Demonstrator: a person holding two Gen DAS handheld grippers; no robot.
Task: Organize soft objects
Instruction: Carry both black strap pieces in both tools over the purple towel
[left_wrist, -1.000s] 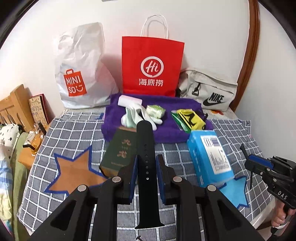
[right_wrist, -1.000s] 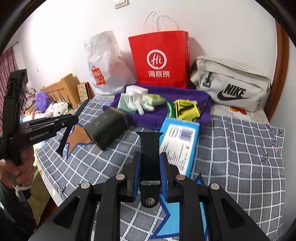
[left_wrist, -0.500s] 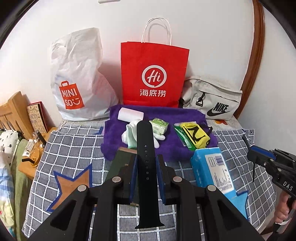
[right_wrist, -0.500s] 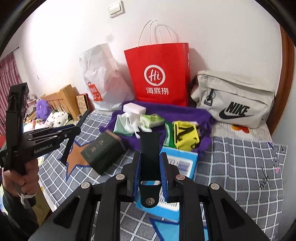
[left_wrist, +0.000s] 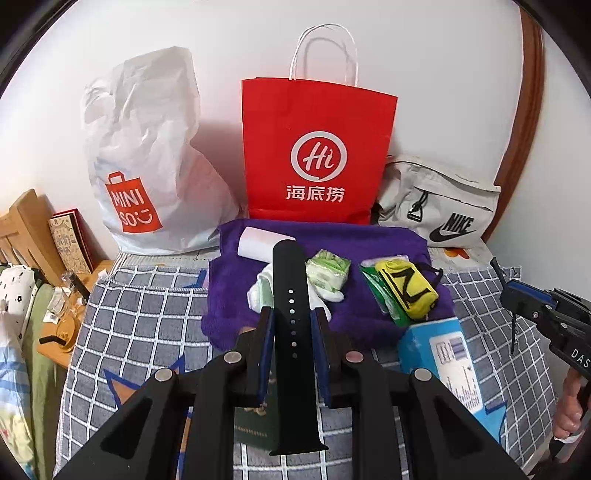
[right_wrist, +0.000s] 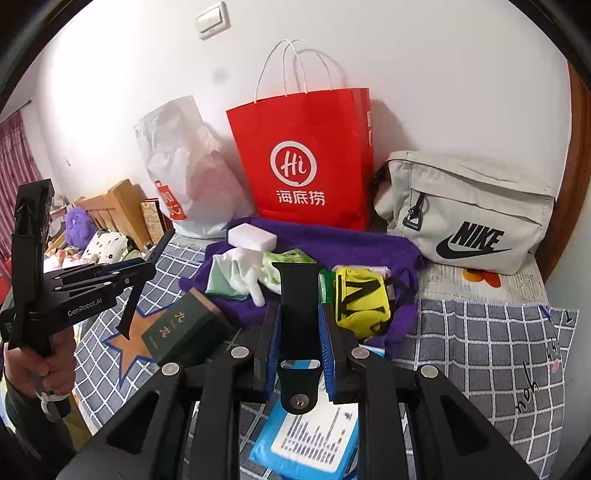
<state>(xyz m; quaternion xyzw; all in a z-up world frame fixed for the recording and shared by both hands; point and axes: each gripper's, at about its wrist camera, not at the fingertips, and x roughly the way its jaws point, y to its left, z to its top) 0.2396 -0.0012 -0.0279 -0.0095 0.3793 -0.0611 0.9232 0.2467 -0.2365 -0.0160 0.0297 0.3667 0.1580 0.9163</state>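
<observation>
Against the far wall a red paper bag is stood between a white plastic bag and a grey sling bag, likely as bins. Before them, soft items are gathered on a purple towel; open checked bed cover is left at right. A holed watch strap is pinched by the left tongs, a buckle strap by the right tongs.

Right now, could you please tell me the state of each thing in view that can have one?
Left gripper: shut on the long black holed watch strap.
Right gripper: shut on the short black buckle strap.
Red paper Haidilao bag: upright, top open.
White plastic Miniso bag: standing, crumpled.
Grey Nike pouch: zipped shut.
Purple towel: spread flat.
Dark green box: closed, lying flat.
</observation>
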